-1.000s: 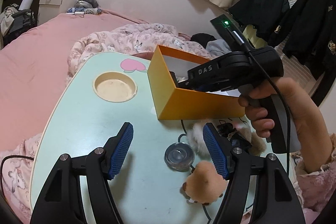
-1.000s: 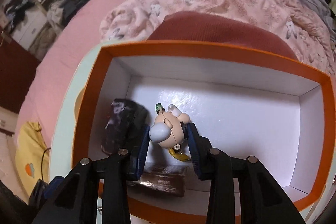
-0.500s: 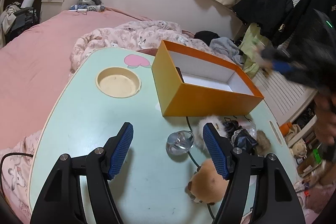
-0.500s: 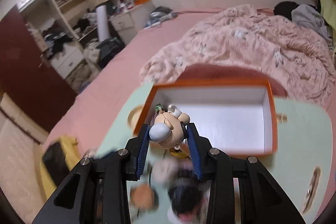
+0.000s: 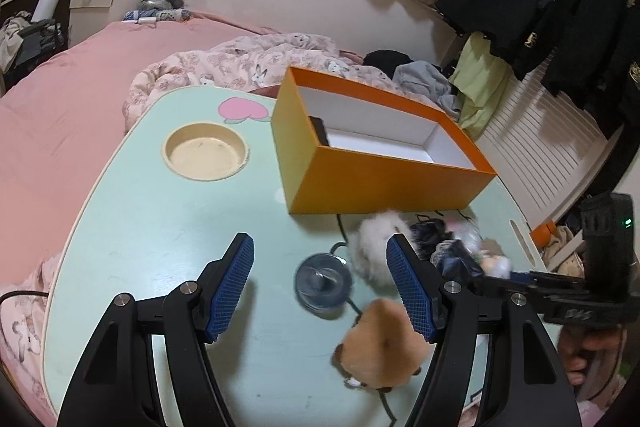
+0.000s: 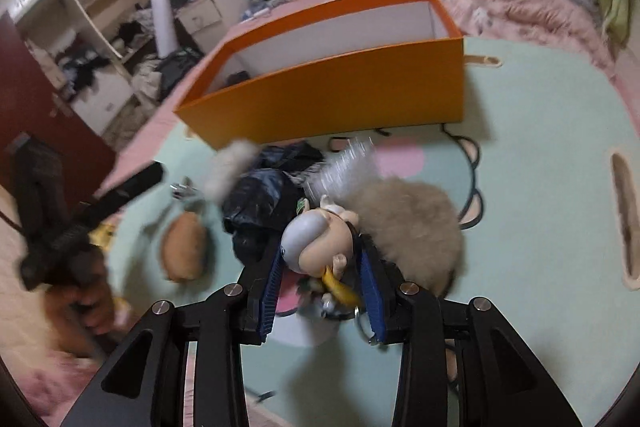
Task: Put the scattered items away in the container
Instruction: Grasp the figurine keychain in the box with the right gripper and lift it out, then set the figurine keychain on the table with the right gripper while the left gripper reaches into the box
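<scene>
At the mint-green lap table [image 5: 132,223], I hold my right gripper [image 6: 322,287] low over the clutter, its blue pads [image 6: 370,291] clasping a small doll figure [image 6: 320,239] with a grey cap and a yellow strap. The figure sits outside the orange box [image 6: 340,95], on the near side of its long wall, above a heap of a beige fur pompom [image 6: 416,227], a black crumpled bag [image 6: 260,195] and a white fluffy pompom [image 6: 234,167]. My left gripper [image 5: 320,283] hovers with its jaws parted and nothing between them but the tabletop below, where a clear round lid [image 5: 323,285] lies just beside a tan plush toy [image 5: 380,343]. The open box holds a dark object [image 5: 320,133] in its far-left corner; the rest of its white floor shows bare. A round cup recess [image 5: 206,151] is set in the table left of the box, and a pink quilt [image 5: 248,63] is bunched behind.
</scene>
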A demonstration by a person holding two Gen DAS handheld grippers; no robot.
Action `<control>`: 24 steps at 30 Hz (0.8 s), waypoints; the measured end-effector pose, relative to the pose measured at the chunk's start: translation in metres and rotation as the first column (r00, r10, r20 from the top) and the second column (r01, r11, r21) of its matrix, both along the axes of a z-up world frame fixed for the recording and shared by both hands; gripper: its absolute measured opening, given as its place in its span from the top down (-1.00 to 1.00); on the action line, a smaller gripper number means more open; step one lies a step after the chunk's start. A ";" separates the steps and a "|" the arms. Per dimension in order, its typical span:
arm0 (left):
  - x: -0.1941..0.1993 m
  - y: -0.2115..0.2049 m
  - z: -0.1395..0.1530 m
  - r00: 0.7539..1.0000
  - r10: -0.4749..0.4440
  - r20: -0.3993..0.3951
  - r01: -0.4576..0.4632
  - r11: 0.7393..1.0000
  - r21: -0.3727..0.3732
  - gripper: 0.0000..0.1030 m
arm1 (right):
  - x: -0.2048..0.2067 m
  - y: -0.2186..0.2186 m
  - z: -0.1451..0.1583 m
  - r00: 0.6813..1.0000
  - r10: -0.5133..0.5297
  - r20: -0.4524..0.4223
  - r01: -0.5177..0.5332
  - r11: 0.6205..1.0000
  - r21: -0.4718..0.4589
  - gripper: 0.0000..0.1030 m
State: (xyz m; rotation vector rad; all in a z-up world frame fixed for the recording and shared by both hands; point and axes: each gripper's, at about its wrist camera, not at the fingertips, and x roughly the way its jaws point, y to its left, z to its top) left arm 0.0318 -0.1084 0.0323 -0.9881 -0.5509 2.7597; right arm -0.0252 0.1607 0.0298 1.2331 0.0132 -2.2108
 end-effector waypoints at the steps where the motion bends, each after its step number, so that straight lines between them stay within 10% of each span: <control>1: 0.001 0.001 0.003 1.000 -0.007 -0.006 0.007 1.000 -0.001 -0.34 | 0.000 0.000 -0.001 1.000 -0.003 -0.011 0.003 1.000 0.001 0.27; 11: -0.033 0.009 0.071 0.995 -0.095 -0.003 0.095 0.995 -0.024 -0.34 | 0.023 0.020 0.018 0.988 -0.050 -0.146 0.030 0.991 -0.133 0.03; 18: -0.143 0.046 0.077 0.926 -0.082 0.368 0.191 0.944 -0.270 0.05 | 0.024 0.025 0.003 0.995 -0.039 -0.094 0.023 0.984 -0.174 0.03; 24: -0.179 0.059 0.044 0.873 0.026 0.486 0.173 0.917 -0.360 0.05 | 0.025 0.038 0.002 0.995 -0.047 -0.086 0.026 0.972 -0.233 0.03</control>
